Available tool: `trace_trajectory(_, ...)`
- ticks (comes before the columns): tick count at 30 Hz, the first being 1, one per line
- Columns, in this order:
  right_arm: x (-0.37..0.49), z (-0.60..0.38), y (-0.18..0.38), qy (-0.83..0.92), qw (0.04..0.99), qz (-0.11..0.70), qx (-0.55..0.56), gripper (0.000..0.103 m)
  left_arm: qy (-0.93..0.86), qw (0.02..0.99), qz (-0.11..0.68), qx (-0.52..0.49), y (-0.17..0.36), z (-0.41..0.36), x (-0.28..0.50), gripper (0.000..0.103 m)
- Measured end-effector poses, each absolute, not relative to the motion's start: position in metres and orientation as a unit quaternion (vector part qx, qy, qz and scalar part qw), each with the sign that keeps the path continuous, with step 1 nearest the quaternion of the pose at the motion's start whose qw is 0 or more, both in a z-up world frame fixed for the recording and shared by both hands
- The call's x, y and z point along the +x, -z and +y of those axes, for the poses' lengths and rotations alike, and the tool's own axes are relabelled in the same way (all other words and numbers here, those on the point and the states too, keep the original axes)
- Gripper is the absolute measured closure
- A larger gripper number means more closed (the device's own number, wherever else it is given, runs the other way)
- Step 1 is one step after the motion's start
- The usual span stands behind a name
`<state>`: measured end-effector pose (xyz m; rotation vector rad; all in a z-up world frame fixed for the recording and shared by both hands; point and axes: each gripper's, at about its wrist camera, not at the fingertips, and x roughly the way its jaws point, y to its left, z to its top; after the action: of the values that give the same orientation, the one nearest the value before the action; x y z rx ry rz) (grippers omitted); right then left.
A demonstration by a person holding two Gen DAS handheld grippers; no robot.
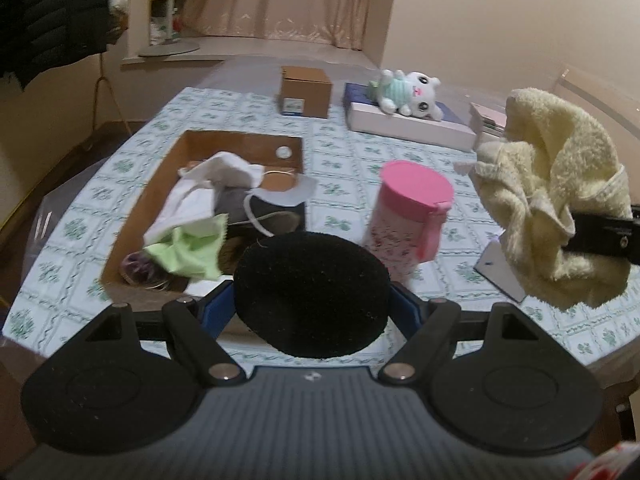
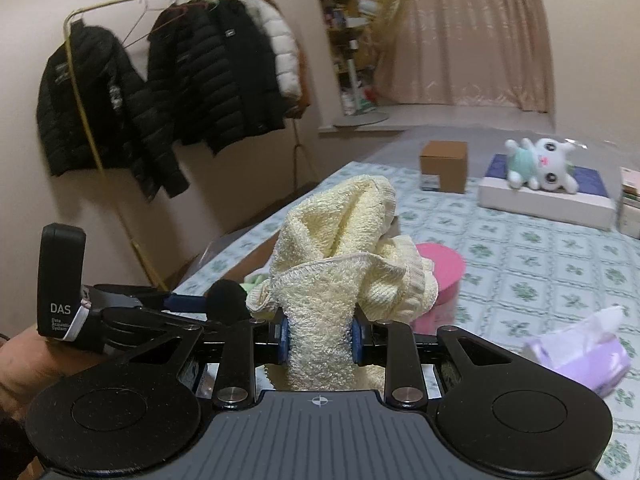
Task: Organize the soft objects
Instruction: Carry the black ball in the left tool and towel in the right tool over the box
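Table with the green-patterned cloth is running out of frame at its near and right edges in both views. One open cardboard box is sitting toward the tabletop's left edge, its near wall hiding behind the left gripper. Inside it cloths are piling up: one white cloth, one light green cloth, something grey and dark underneath that is hard to make out, so no count.

One yellow towel is hanging clear of the tabletop, right gripper fingers clenching on it; its lower end is dropping behind the gripper body. In the left view the same towel is showing at the right edge, partly cut off.

Left gripper jaws are standing wide around one black round pad; the pad is covering the fingertips, so whether they are pressing on it is impossible to tell.

One flat white box is lying at the far right of the tabletop, carrying one plush toy. One small brown carton is sitting at the far edge. One pink-lidded cup is standing mid-table, blurred. One purple tissue pack is smearing near the right edge, blurred
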<state>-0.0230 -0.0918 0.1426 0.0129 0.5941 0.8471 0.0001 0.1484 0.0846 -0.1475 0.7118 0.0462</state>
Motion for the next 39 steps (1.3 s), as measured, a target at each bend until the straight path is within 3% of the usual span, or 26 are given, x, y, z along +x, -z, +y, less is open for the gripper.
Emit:
trace_trajectory(13, -0.005, -0.026, -0.131, -0.46, 0.835, 0.3, -0.024, 0.075, -0.072, 0.934, 0.343, -0.066, -0.084, 0.203, -0.013, 0.025)
trace_trajectory(24, 0.056, 0.052, -0.116, -0.499, 0.807, 0.316, 0.004, 0.075, -0.078, 0.93, 0.357, -0.045, -0.071, 0.254, 0.023, 0.024)
trace_trajectory(39, 0.121, 0.104, -0.019, -0.441, 0.783, 0.438, -0.003, 0.074, -0.025, 0.913, 0.407, 0.01, -0.024, 0.279, 0.092, 0.024)
